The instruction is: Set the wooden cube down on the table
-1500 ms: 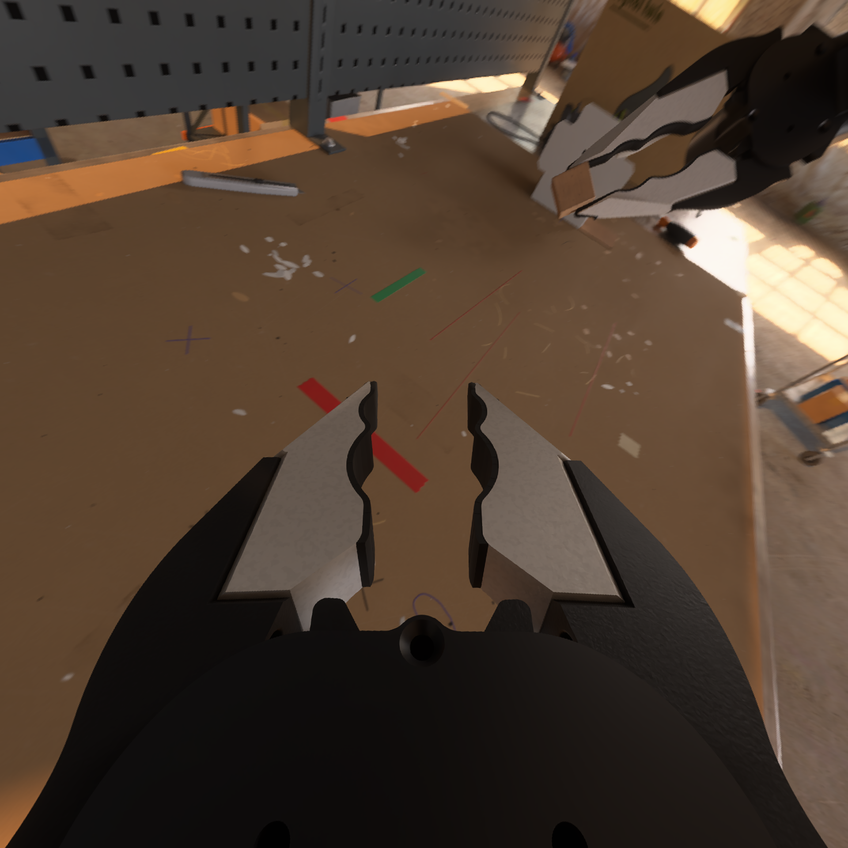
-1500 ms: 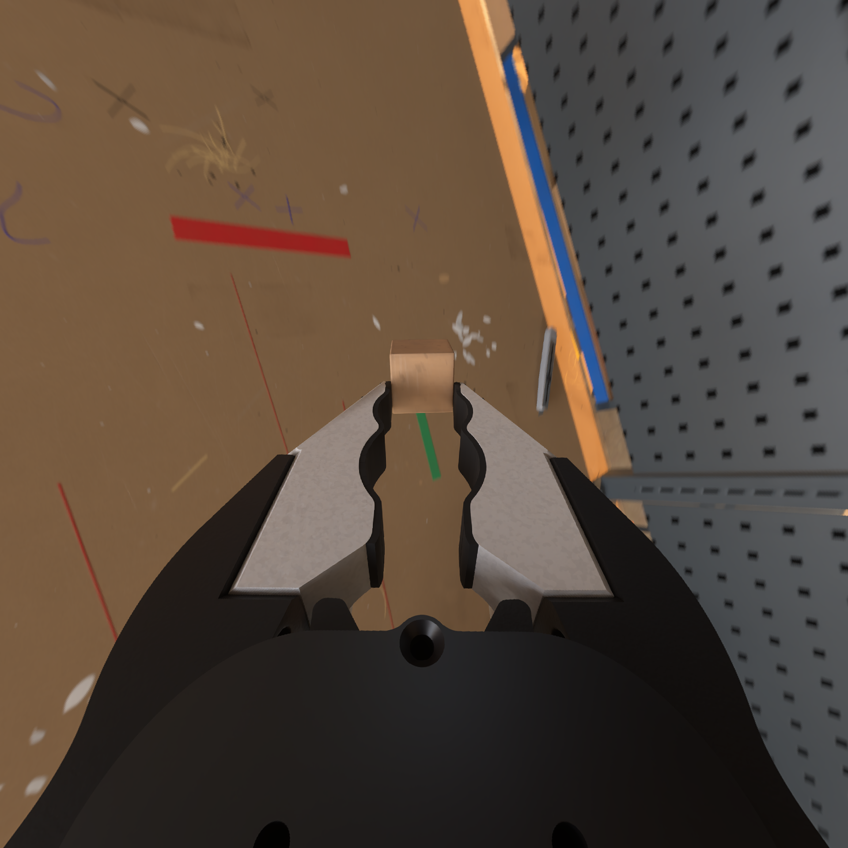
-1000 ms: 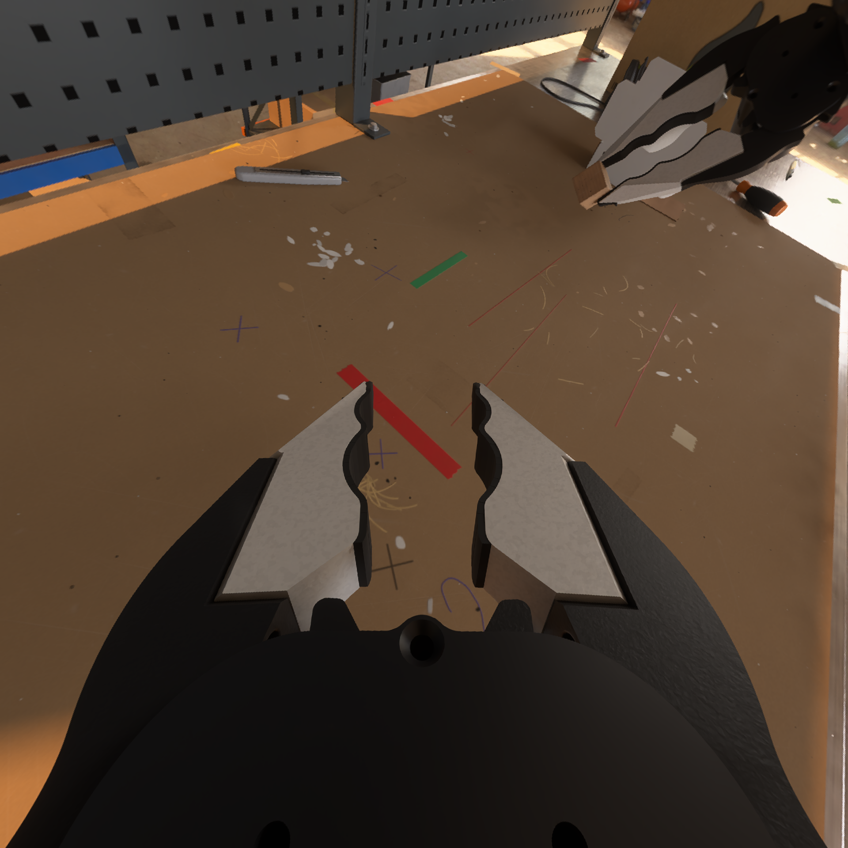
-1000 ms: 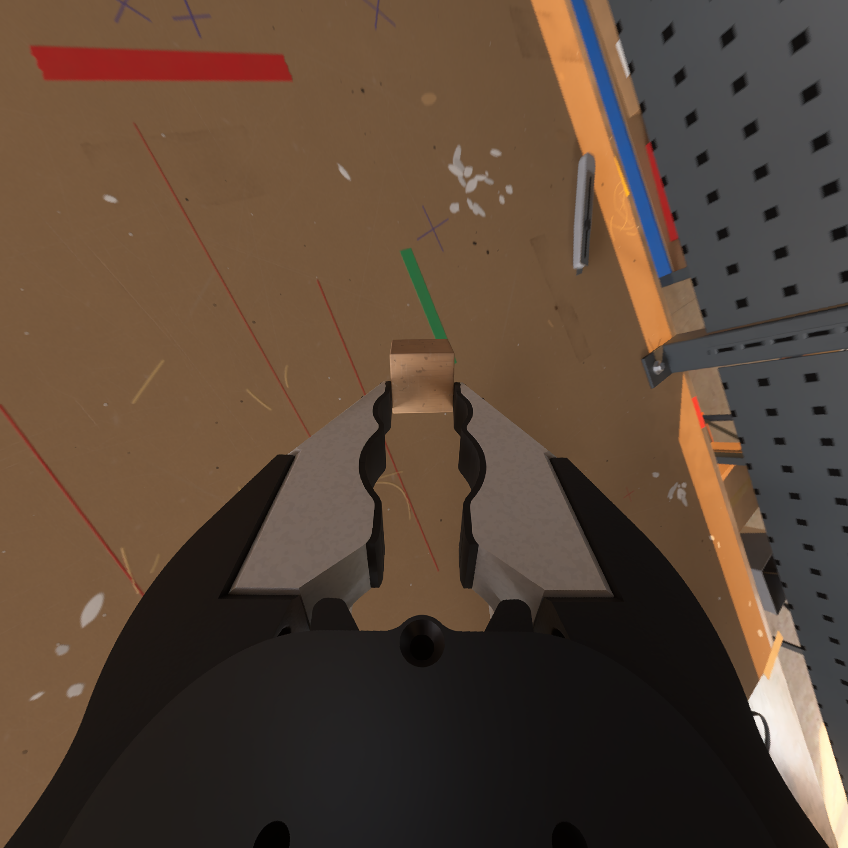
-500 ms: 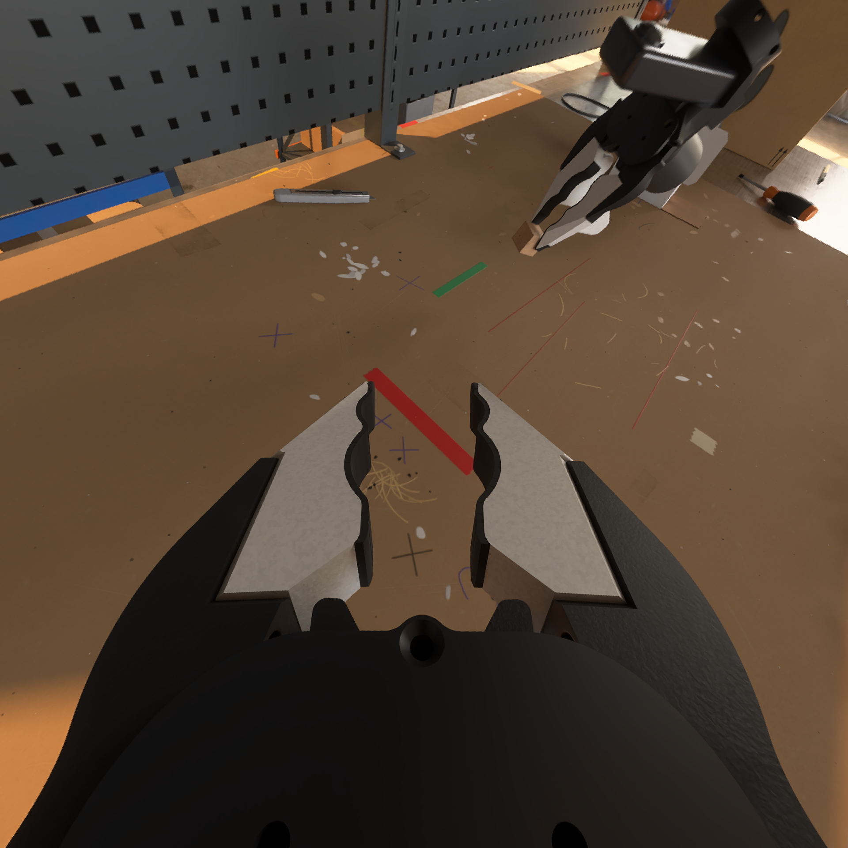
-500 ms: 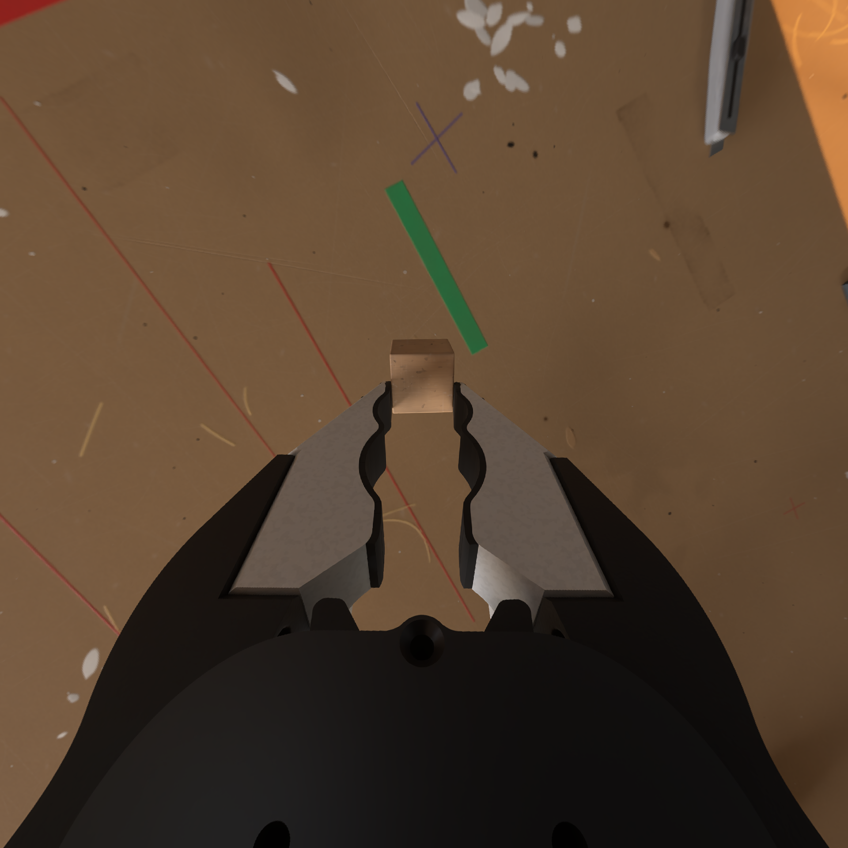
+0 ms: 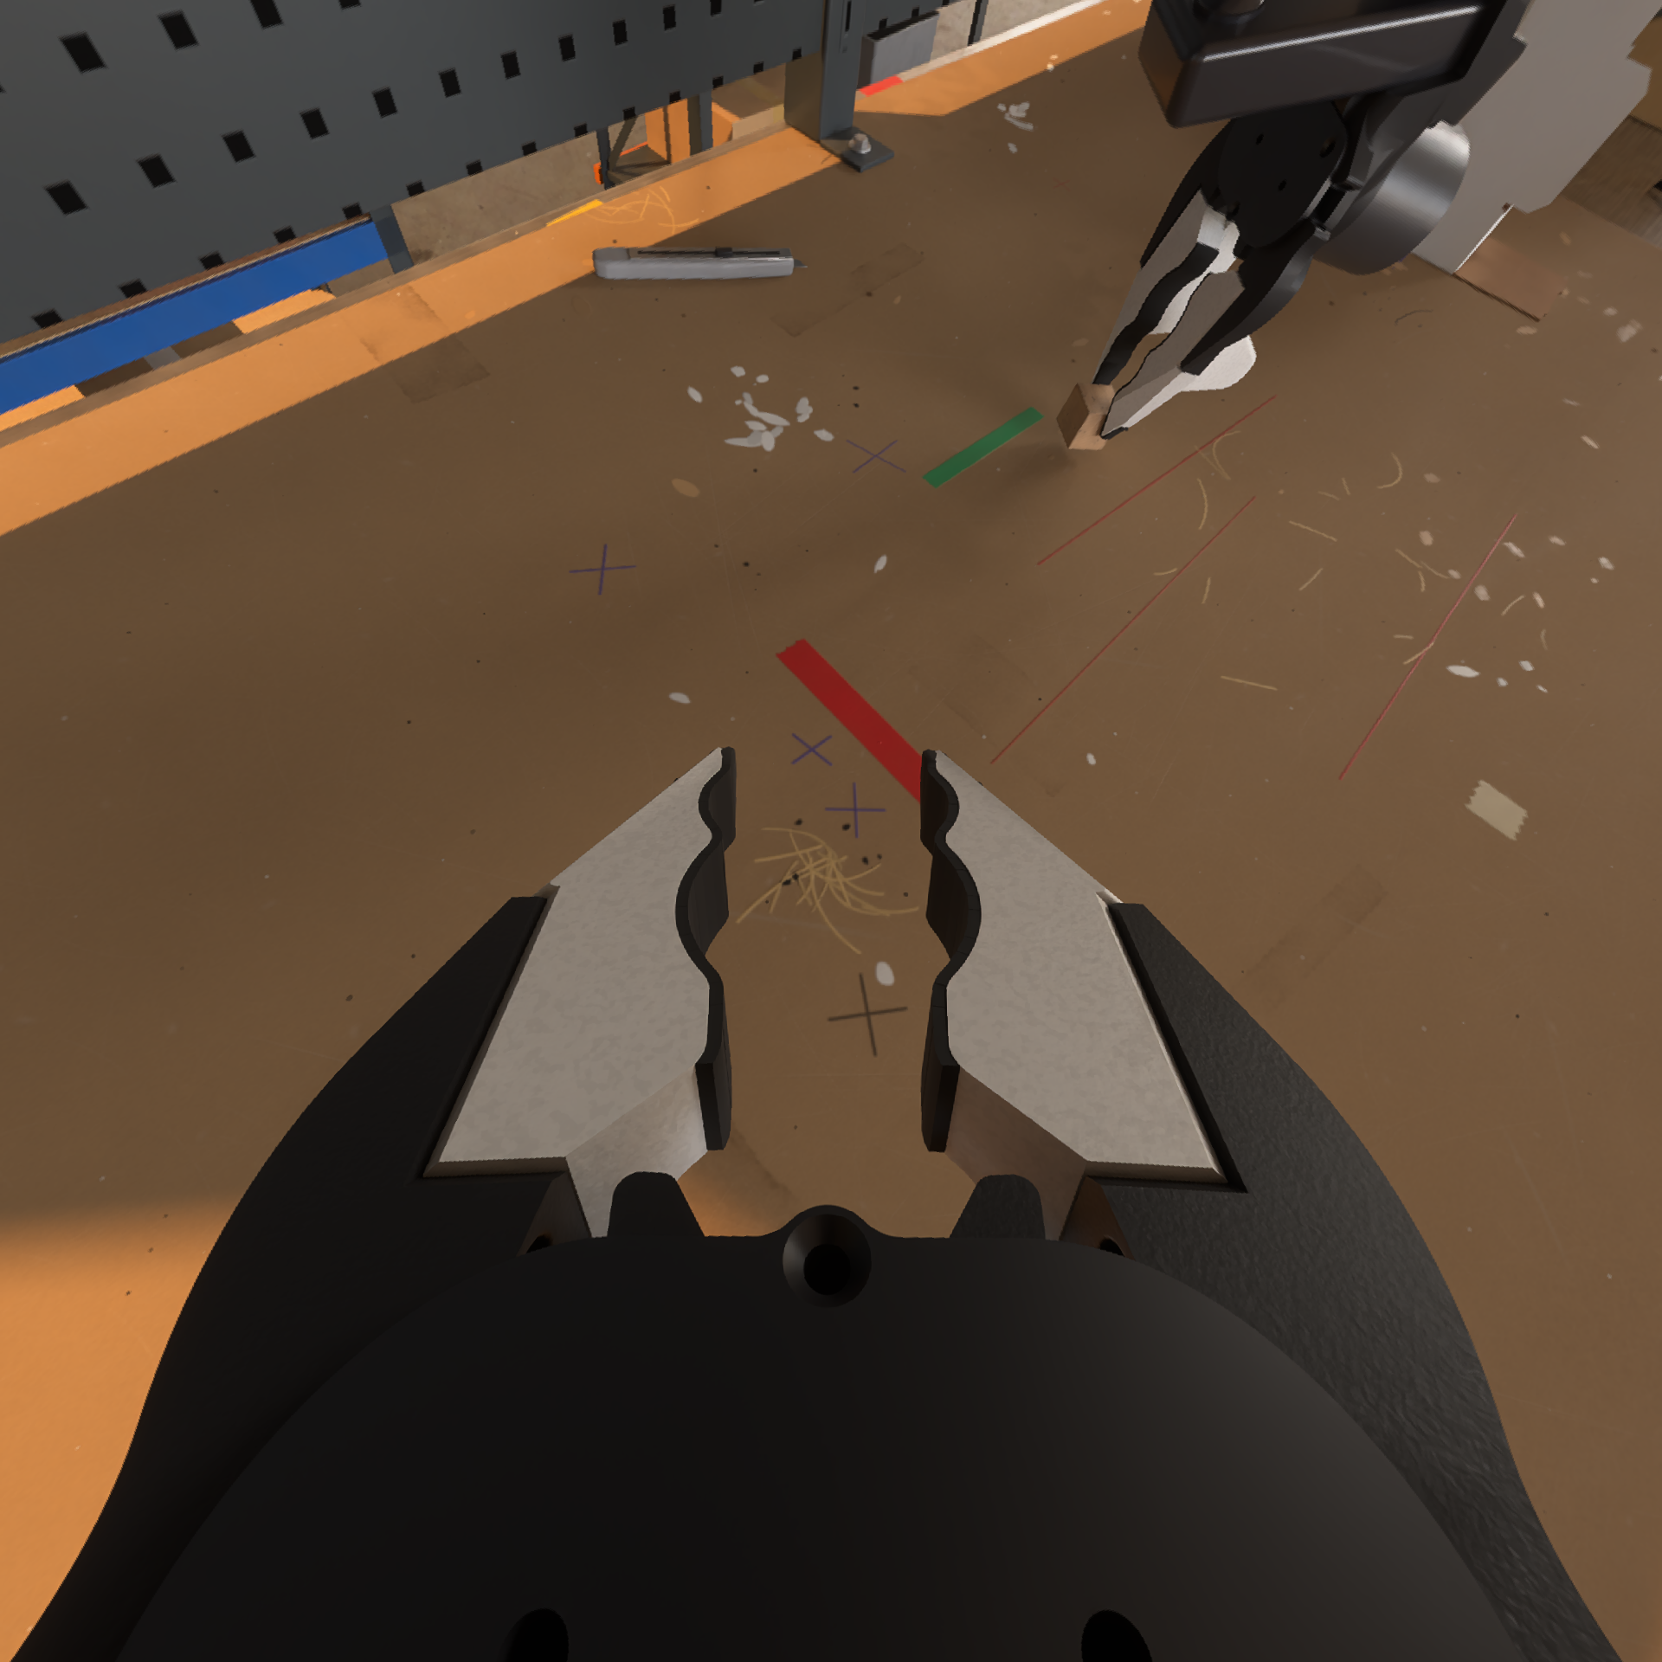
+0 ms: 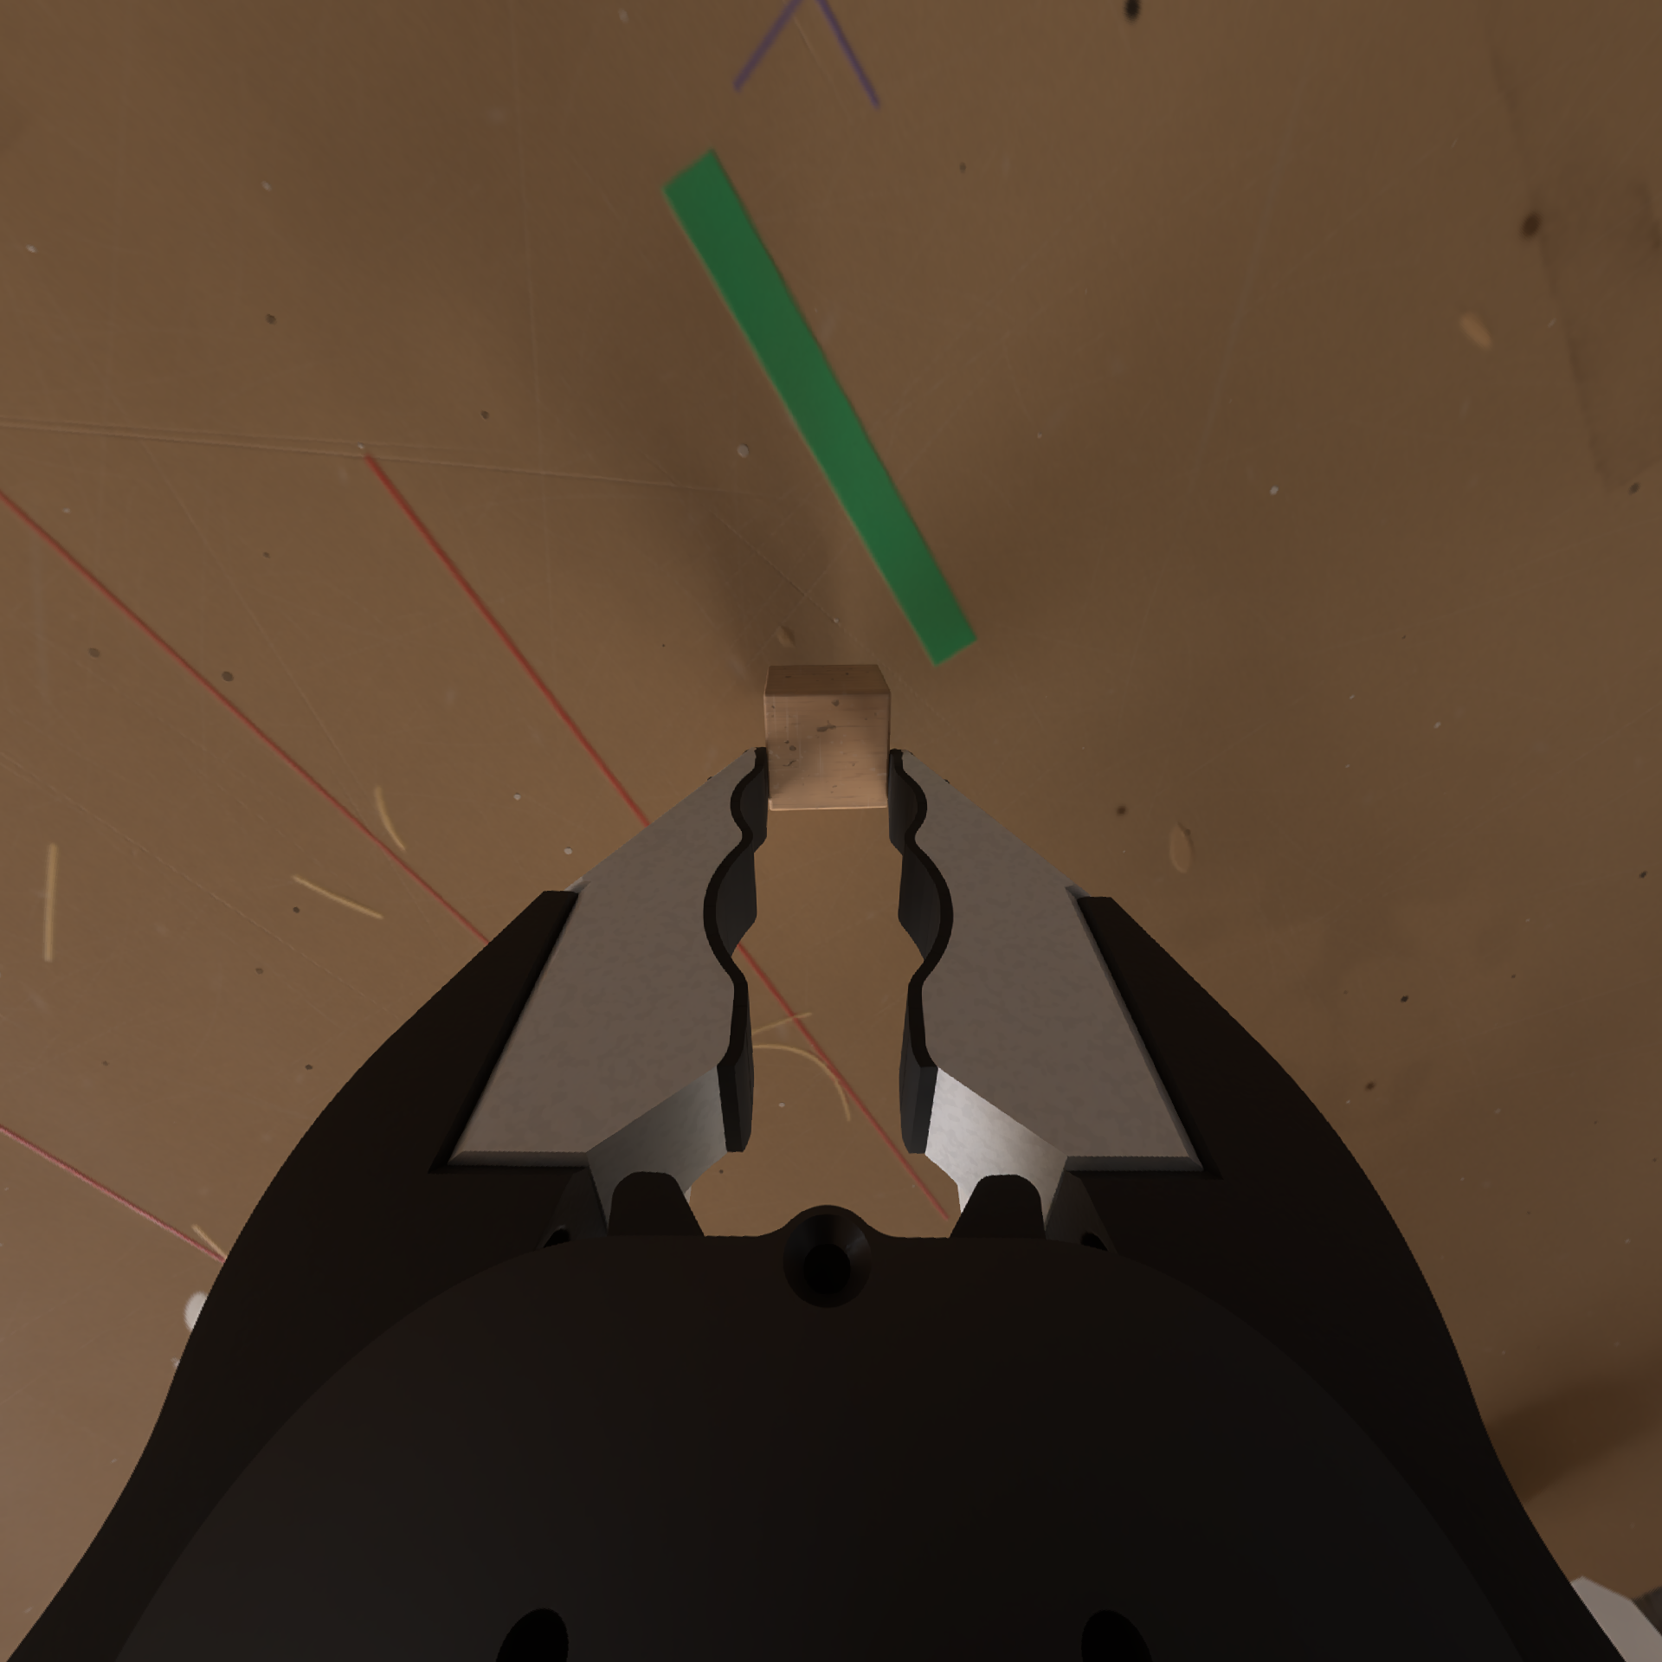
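My right gripper (image 8: 827, 773) is shut on a small wooden cube (image 8: 826, 733), held at its fingertips and pointing steeply down at the brown table (image 8: 1259, 719). The cube is at or just above the table surface, next to the near end of a green tape strip (image 8: 814, 396); I cannot tell if it touches. In the left wrist view the right gripper (image 7: 1111, 423) and the cube (image 7: 1082, 423) show at the upper right, beside the green strip (image 7: 982, 447). My left gripper (image 7: 827, 764) is open and empty above the table, near a red tape strip (image 7: 845, 710).
A grey utility knife (image 7: 692, 263) lies near the orange back edge (image 7: 270, 360) of the table. A dark pegboard wall (image 7: 360, 90) stands behind it. White flecks (image 7: 764, 418), pen crosses and thin red lines mark the tabletop.
My right gripper has come down with the cube close to the table by the green strip. My left gripper has drawn back a little and stays open.
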Controlling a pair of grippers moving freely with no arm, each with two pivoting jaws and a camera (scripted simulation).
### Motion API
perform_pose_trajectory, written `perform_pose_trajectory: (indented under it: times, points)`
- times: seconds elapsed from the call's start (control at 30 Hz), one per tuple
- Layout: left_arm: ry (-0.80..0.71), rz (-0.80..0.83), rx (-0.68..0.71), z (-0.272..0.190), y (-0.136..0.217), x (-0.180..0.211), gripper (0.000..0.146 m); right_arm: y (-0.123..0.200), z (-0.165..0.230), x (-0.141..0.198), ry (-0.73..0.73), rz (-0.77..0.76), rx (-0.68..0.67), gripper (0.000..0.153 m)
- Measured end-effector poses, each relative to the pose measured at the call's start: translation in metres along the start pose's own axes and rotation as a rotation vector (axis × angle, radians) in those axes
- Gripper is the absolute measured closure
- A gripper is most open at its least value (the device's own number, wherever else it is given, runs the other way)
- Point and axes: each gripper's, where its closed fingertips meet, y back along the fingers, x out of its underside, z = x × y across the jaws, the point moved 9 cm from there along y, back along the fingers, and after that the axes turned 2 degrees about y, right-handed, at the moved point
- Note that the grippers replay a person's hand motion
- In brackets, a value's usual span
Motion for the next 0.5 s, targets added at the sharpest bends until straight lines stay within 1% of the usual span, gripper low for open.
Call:
perform_pose_trajectory:
  times: [0.13, 0.27, 0.37, 0.4, 0.5]
  points:
    - [0.001, 0.001, -0.007, 0.002, 0.002, 0.001, 0.105, -0.006, -0.003, -0.001, -0.027, 0.074, -0.009, 0.126]
    - [0.008, -0.006, -0.019, 0.006, 0.007, 0.001, 0.105, -0.007, -0.003, -0.003, -0.027, 0.105, 0.008, 0.126]
    - [0.012, -0.008, -0.027, 0.008, 0.009, 0.001, 0.105, -0.009, -0.005, -0.005, -0.024, 0.103, 0.027, 0.109]
    - [0.013, -0.007, -0.029, 0.008, 0.010, 0.002, 0.105, -0.009, -0.005, -0.005, -0.024, 0.098, 0.027, 0.107]
    - [0.012, 0.002, -0.039, 0.010, 0.010, 0.002, 0.105, -0.003, -0.005, -0.003, -0.024, 0.080, 0.051, 0.107]
